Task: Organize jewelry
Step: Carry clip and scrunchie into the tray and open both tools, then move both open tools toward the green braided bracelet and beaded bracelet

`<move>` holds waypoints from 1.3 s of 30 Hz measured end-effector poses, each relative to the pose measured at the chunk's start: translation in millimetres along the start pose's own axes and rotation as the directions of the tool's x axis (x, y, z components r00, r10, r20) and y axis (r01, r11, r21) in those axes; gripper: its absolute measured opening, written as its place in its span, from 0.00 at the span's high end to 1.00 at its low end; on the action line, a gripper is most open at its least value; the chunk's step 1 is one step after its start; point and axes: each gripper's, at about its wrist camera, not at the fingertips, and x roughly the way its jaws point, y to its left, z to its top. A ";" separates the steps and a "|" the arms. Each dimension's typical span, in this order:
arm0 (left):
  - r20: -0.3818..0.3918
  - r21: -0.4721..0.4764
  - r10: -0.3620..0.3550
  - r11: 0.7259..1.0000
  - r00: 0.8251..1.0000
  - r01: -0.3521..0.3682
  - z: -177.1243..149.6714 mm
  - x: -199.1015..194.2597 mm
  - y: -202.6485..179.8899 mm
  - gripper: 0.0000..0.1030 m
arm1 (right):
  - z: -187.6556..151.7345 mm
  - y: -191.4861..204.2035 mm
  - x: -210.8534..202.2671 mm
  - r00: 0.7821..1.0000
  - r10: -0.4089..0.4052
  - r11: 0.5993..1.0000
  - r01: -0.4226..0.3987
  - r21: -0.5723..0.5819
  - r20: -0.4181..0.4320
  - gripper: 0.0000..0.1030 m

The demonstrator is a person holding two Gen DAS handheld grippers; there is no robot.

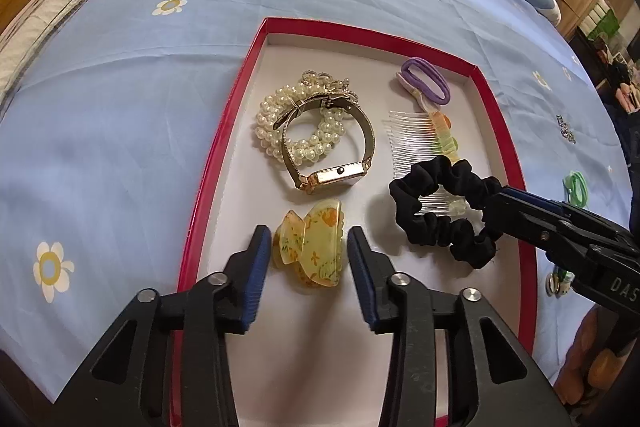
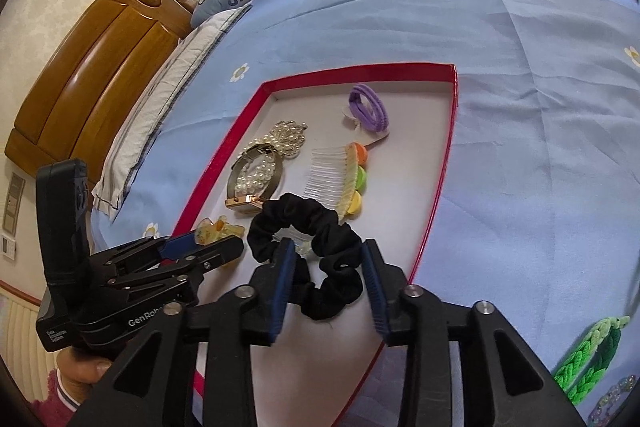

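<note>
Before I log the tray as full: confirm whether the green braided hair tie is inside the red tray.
No: the green braided hair tie lies on the blue bedsheet, outside the red tray.

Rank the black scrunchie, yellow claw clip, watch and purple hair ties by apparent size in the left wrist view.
1. black scrunchie
2. watch, close to the scrunchie
3. yellow claw clip, though it lies nearest the camera, which flatters it
4. purple hair ties, farthest away, so likely understated
</note>
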 end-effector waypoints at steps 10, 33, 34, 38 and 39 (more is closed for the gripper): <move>0.054 -0.015 -0.022 1.000 0.998 0.023 -2.0 -29.0 -0.1 0.49 | -6.1 -7.0 -33.2 0.998 0.011 0.999 -0.013 0.030 0.064 0.56; 0.091 0.101 -0.151 0.985 0.984 0.142 -19.7 -68.1 -76.5 0.42 | -88.8 -106.3 -156.5 0.962 -0.174 0.956 0.115 0.269 0.209 0.48; 0.087 0.108 -0.156 0.983 0.984 0.147 -20.6 -68.1 -80.7 0.42 | -92.4 -108.9 -159.2 0.960 -0.183 0.954 0.122 0.275 0.210 0.47; 0.068 0.147 -0.178 0.975 0.982 0.166 -25.7 -65.9 -101.8 0.42 | -112.0 -123.4 -174.6 0.947 -0.241 0.937 0.169 0.306 0.214 0.45; 0.064 0.155 -0.182 0.973 0.981 0.170 -27.3 -65.9 -106.6 0.42 | -116.8 -127.0 -178.5 0.943 -0.256 0.932 0.182 0.313 0.214 0.45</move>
